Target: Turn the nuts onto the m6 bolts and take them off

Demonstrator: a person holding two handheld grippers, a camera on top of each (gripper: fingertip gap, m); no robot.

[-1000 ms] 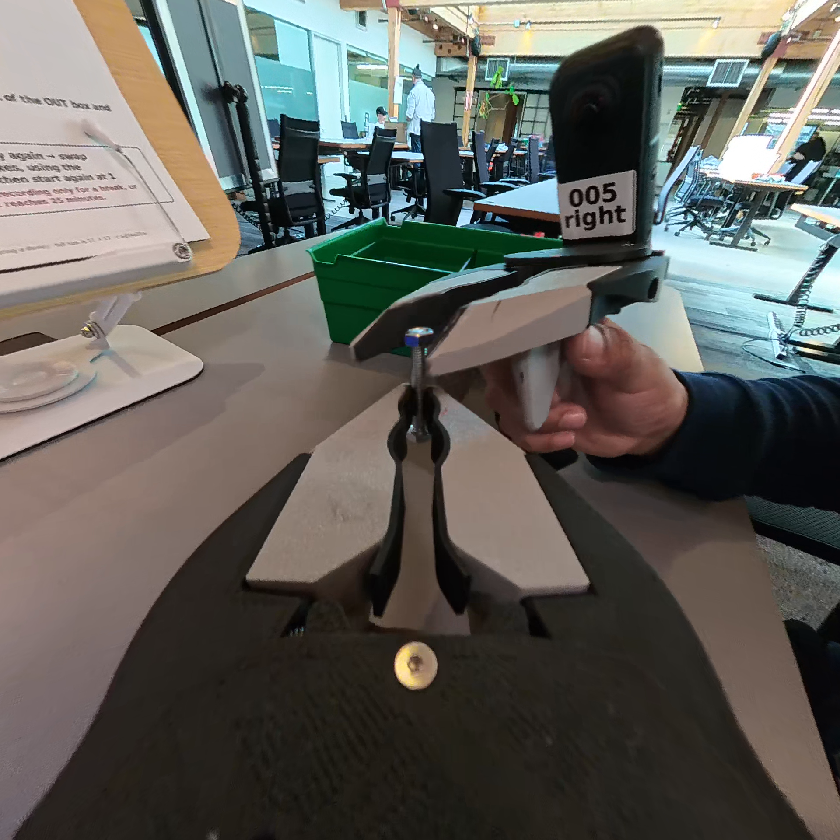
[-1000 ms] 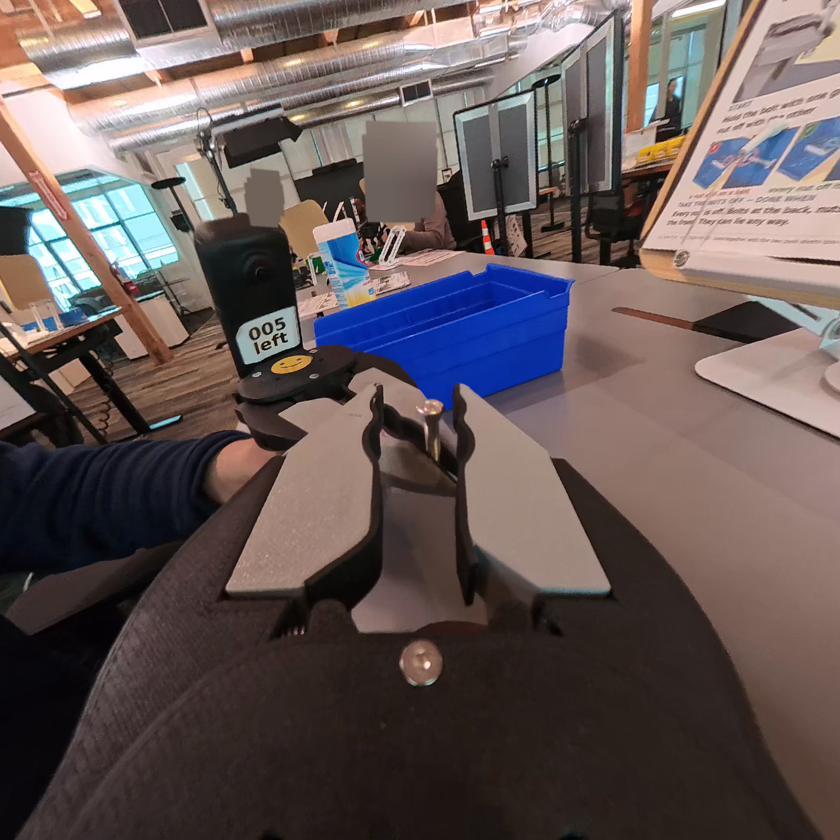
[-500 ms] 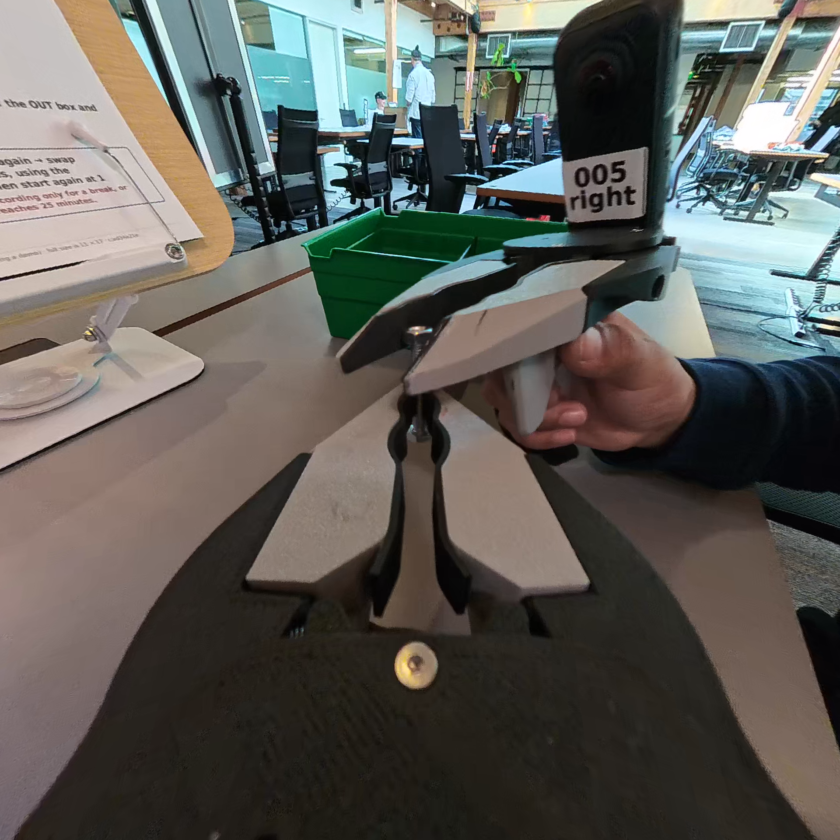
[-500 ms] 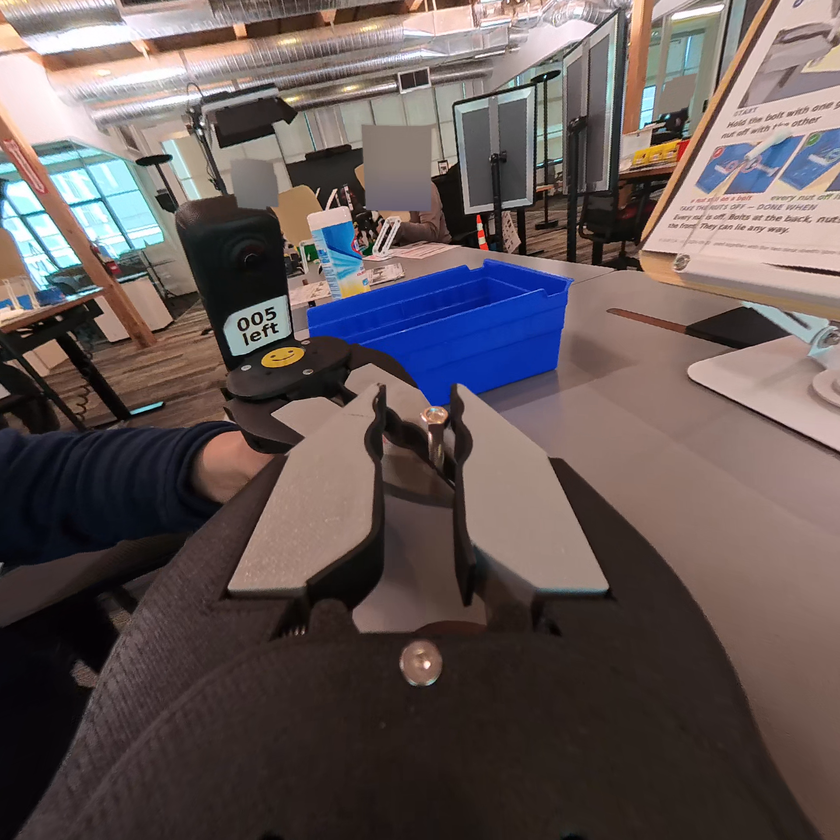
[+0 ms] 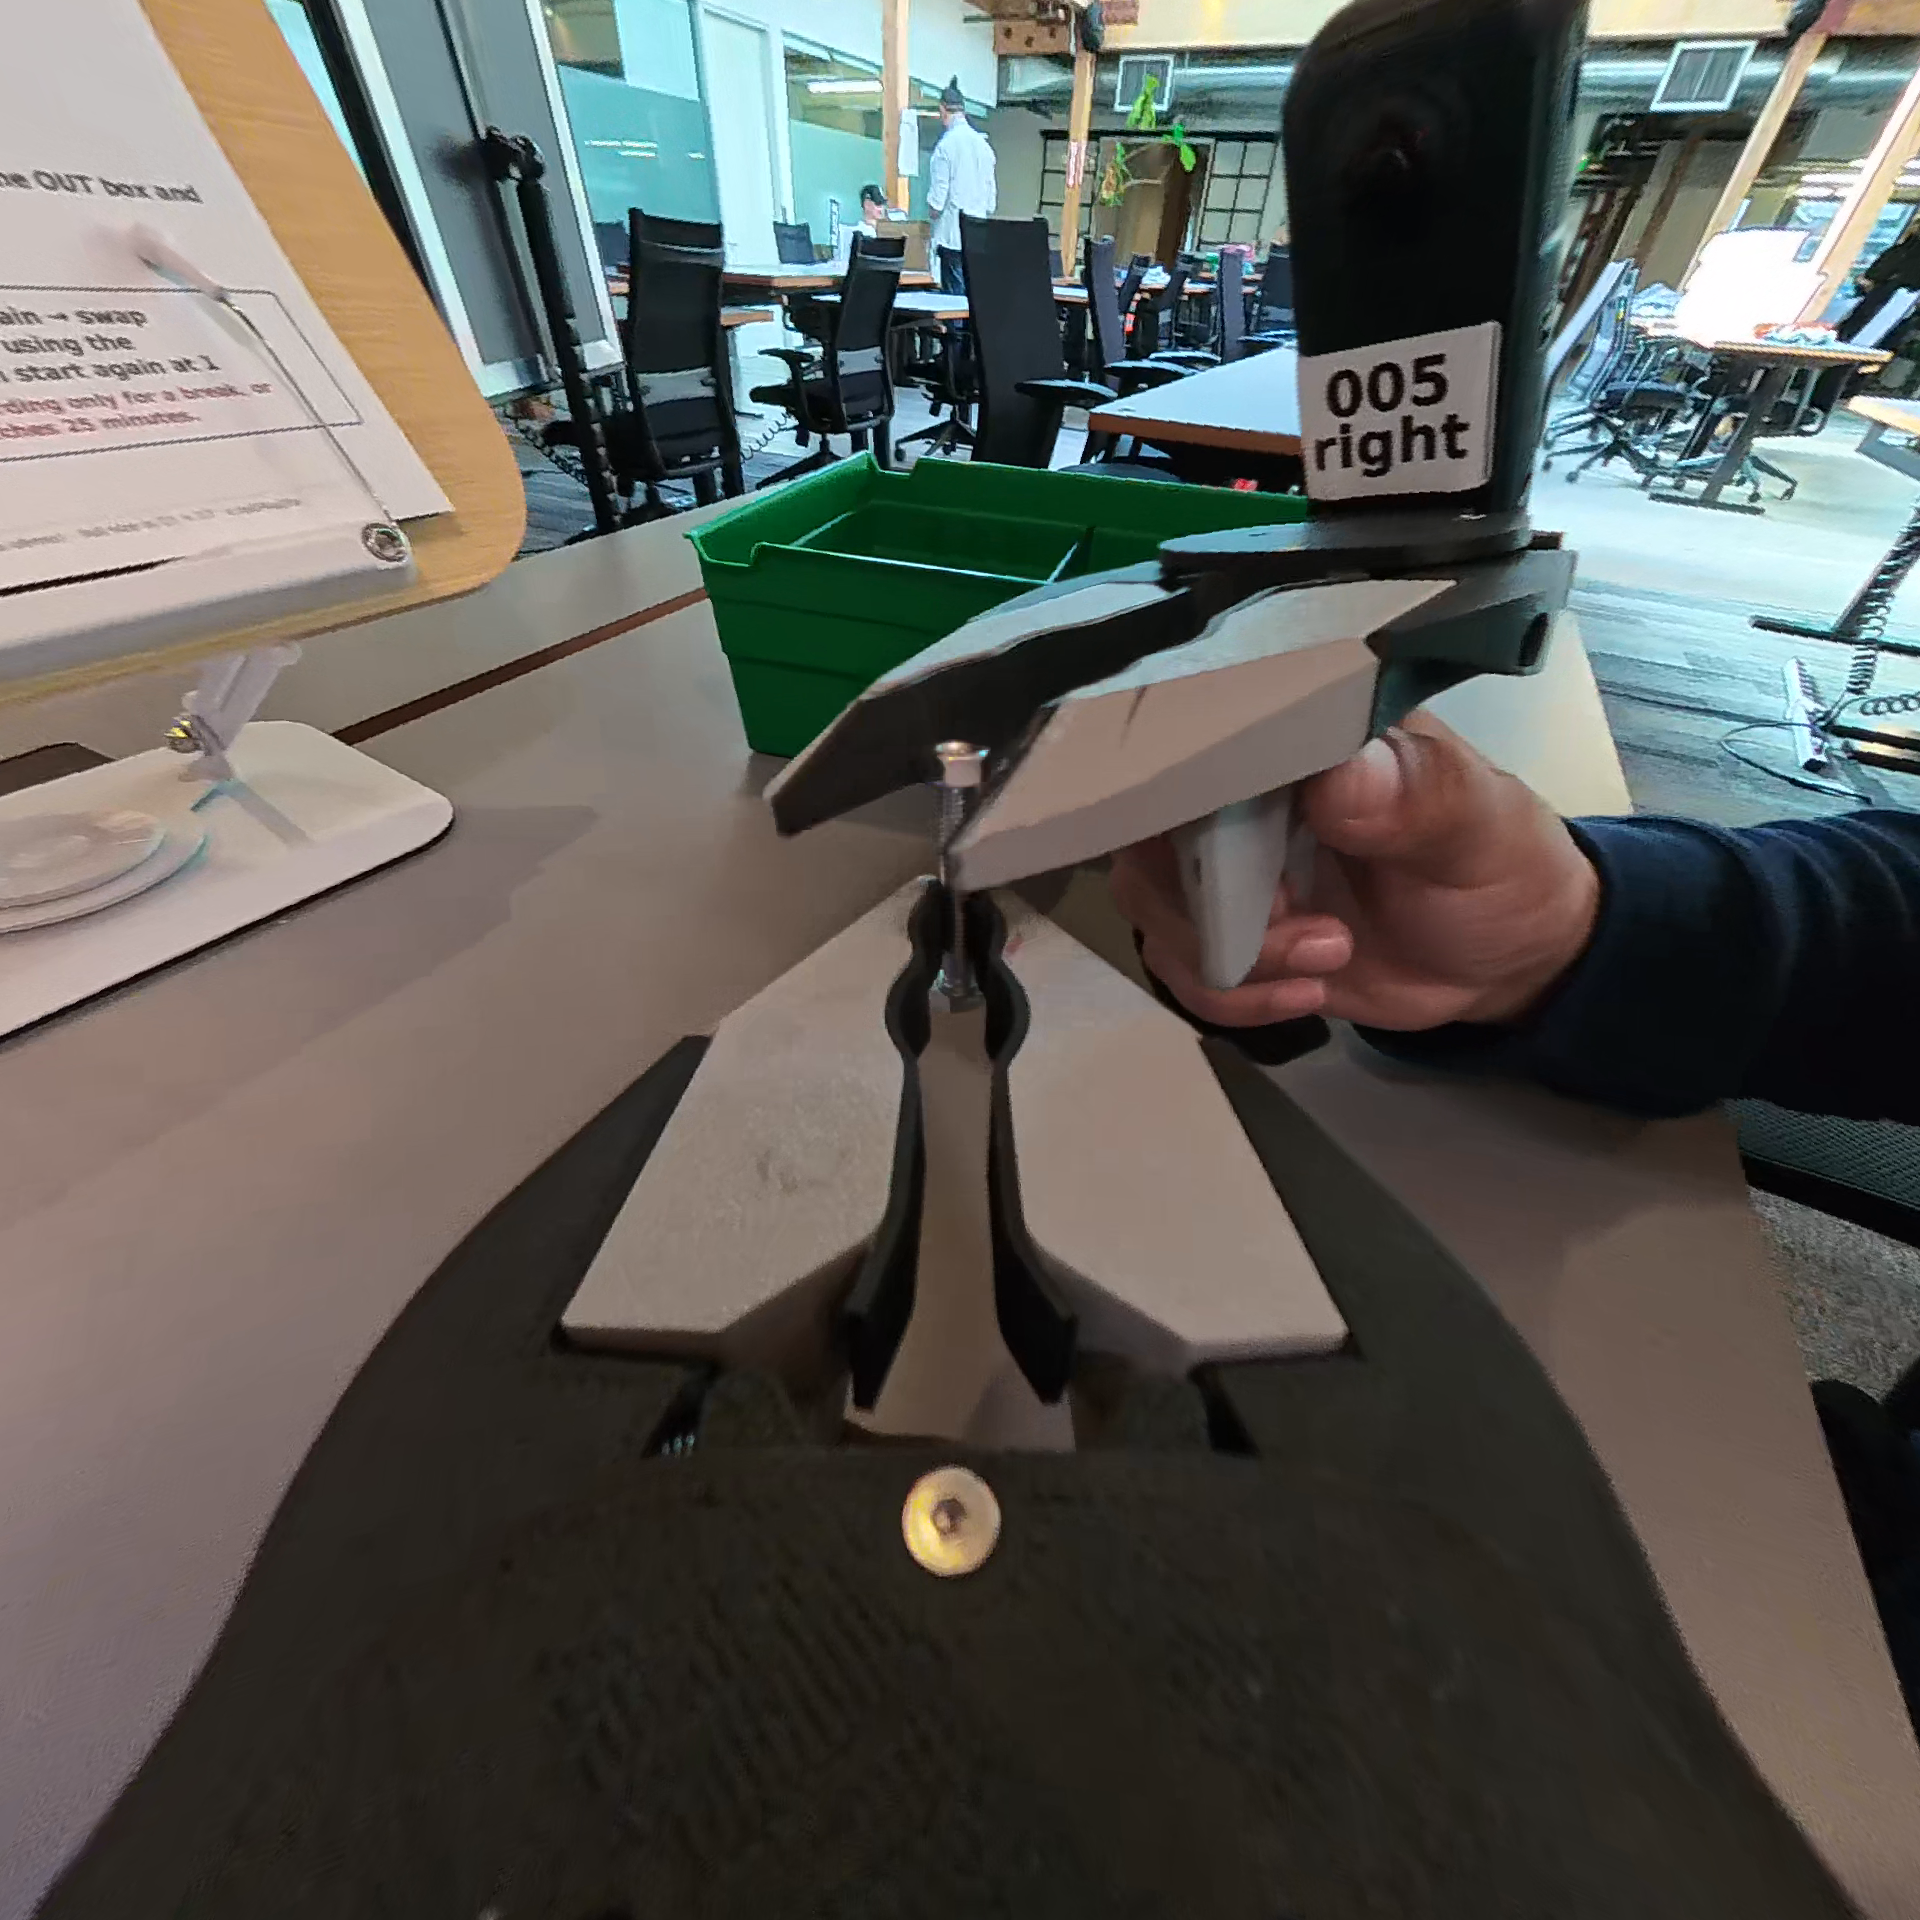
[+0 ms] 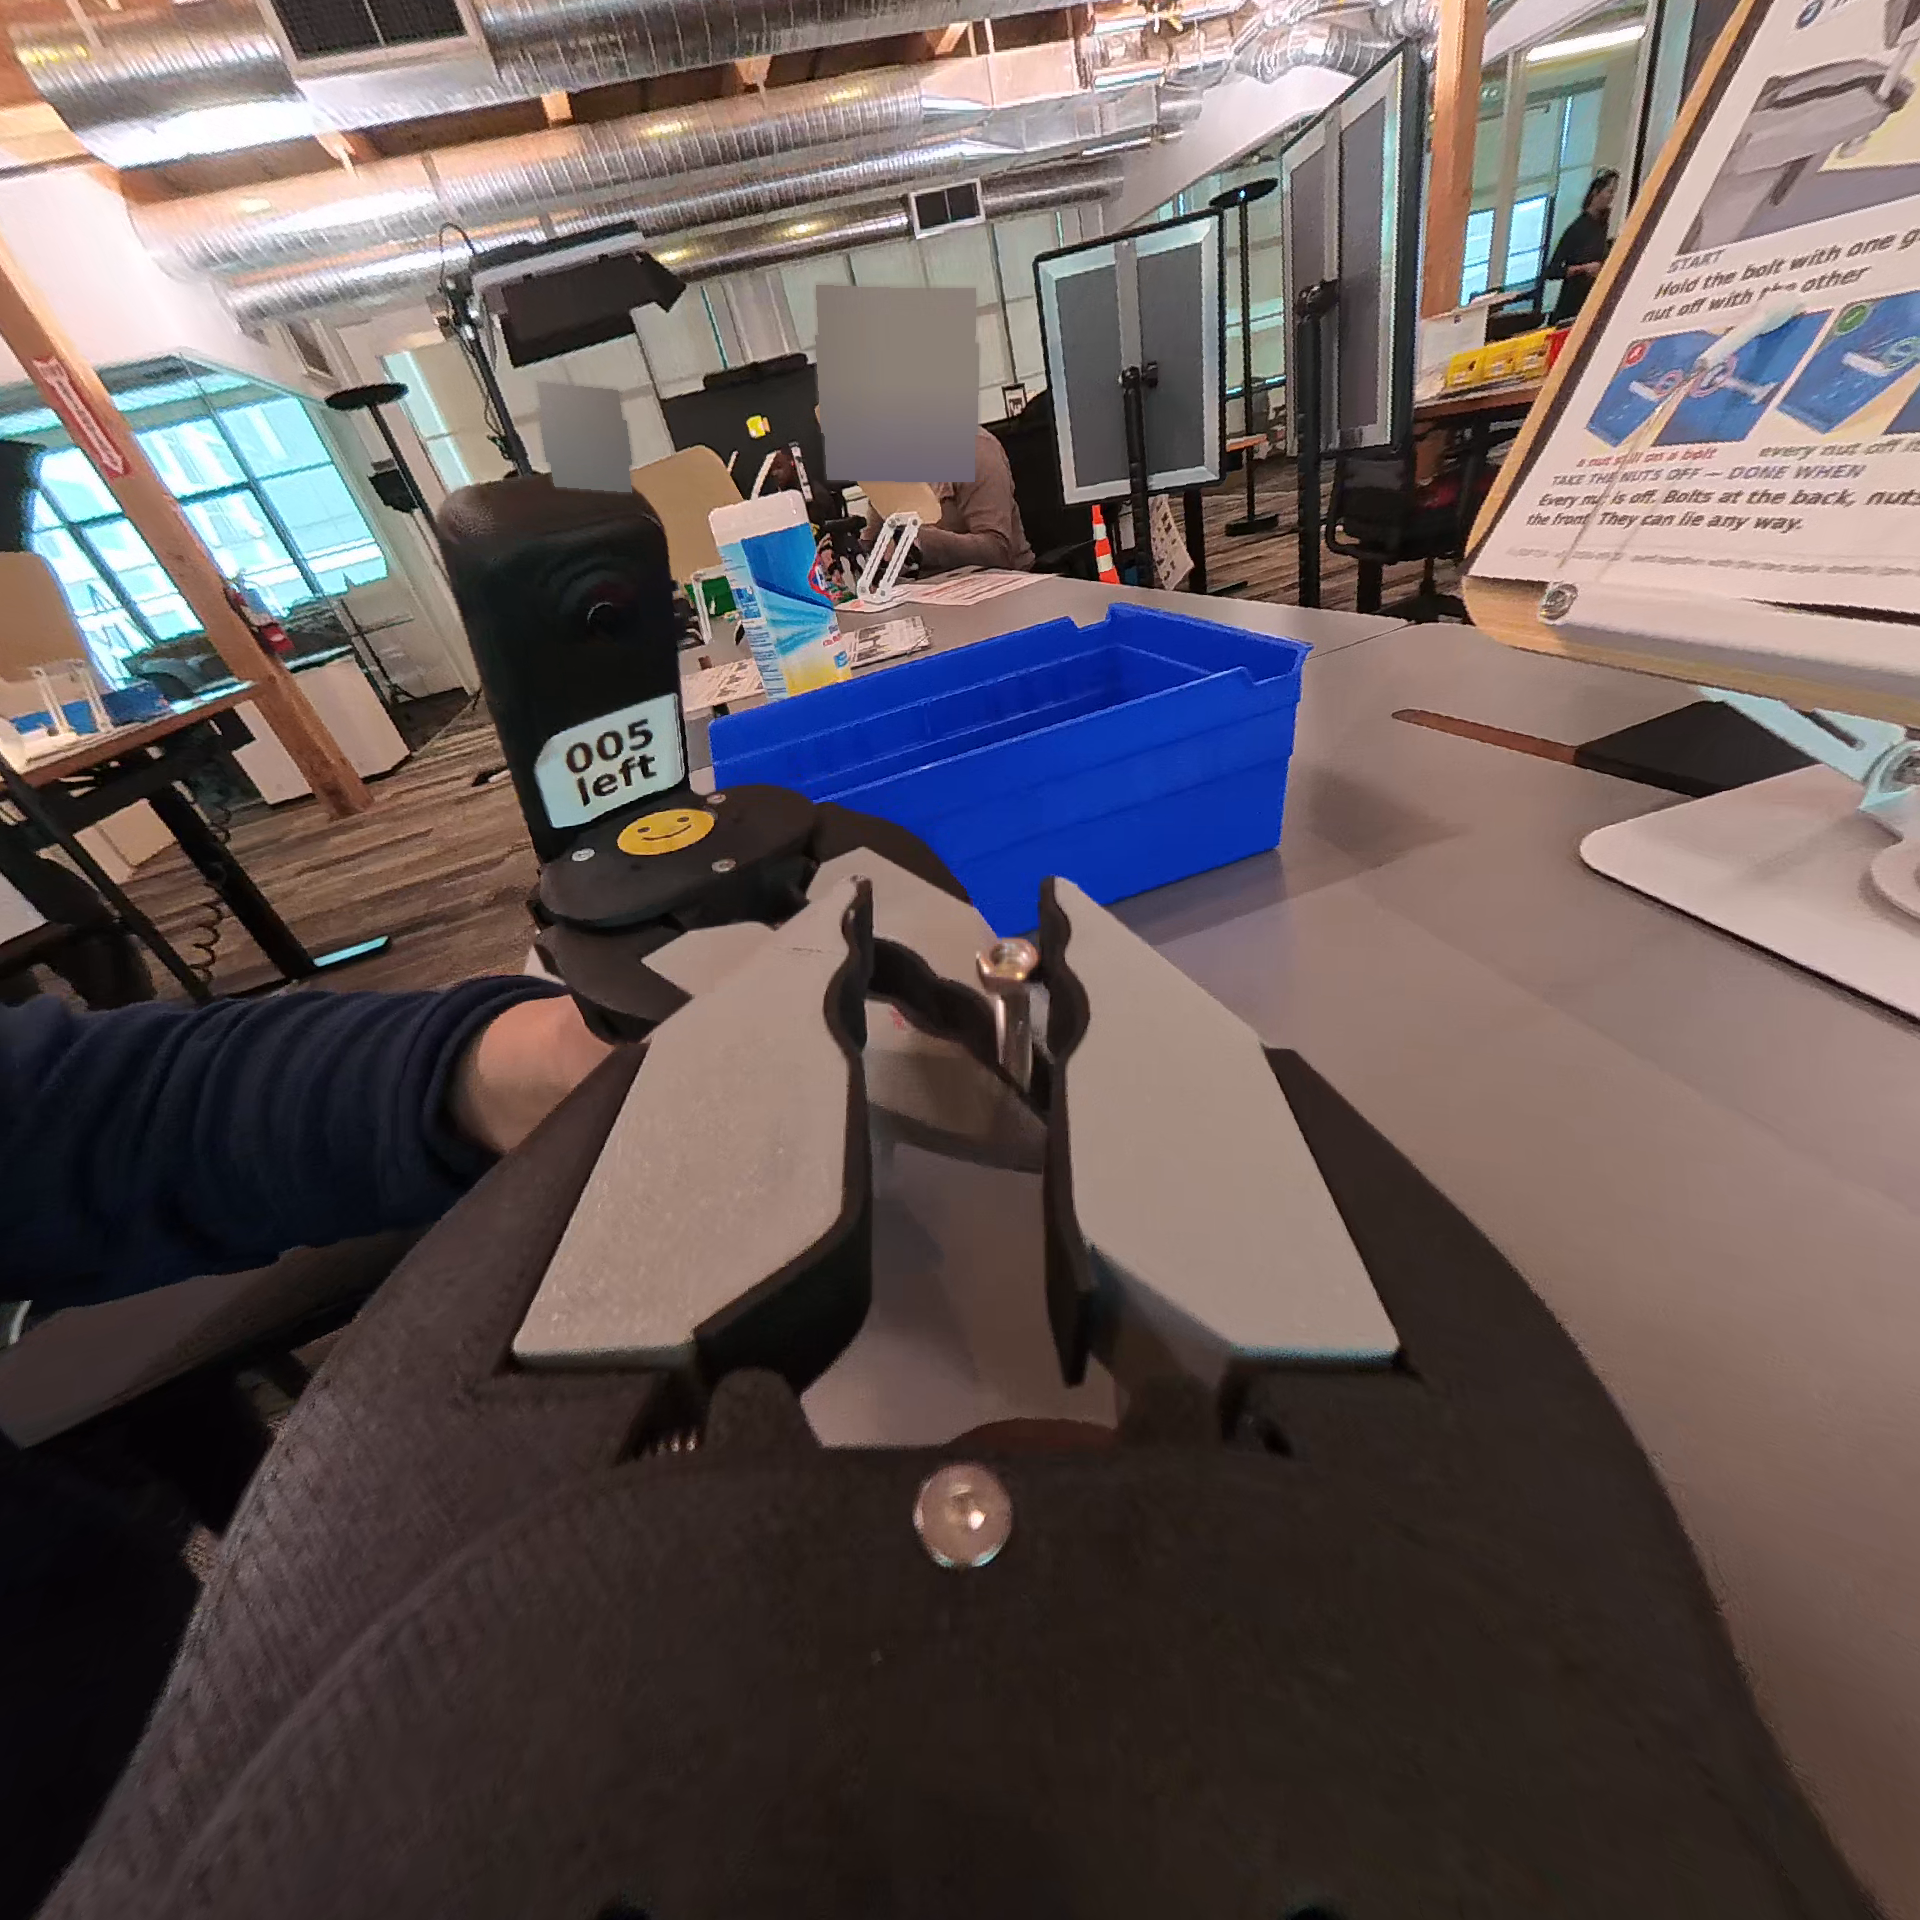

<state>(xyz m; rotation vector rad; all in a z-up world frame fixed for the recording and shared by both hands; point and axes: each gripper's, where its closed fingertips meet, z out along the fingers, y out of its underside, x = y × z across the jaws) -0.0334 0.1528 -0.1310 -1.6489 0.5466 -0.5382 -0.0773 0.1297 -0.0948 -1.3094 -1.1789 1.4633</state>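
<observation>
A silver bolt stands upright, head up, above the grey table. My left gripper is shut on its lower shaft, and a nut sits on the thread in the hollow between the fingers. My right gripper comes in from the right, level with the upper shaft just under the head. In the right wrist view the right gripper is open with the bolt between its fingers, close against the right finger. The left gripper shows below, holding the bolt.
A green bin stands behind the grippers in the left wrist view. A blue bin stands behind them in the right wrist view. An instruction board on a white stand is at the table's side, also in the right wrist view.
The right gripper has moved in over the bolt, so the bolt's upper shaft now lies between its open fingers, near the right finger. The left gripper keeps its hold.
</observation>
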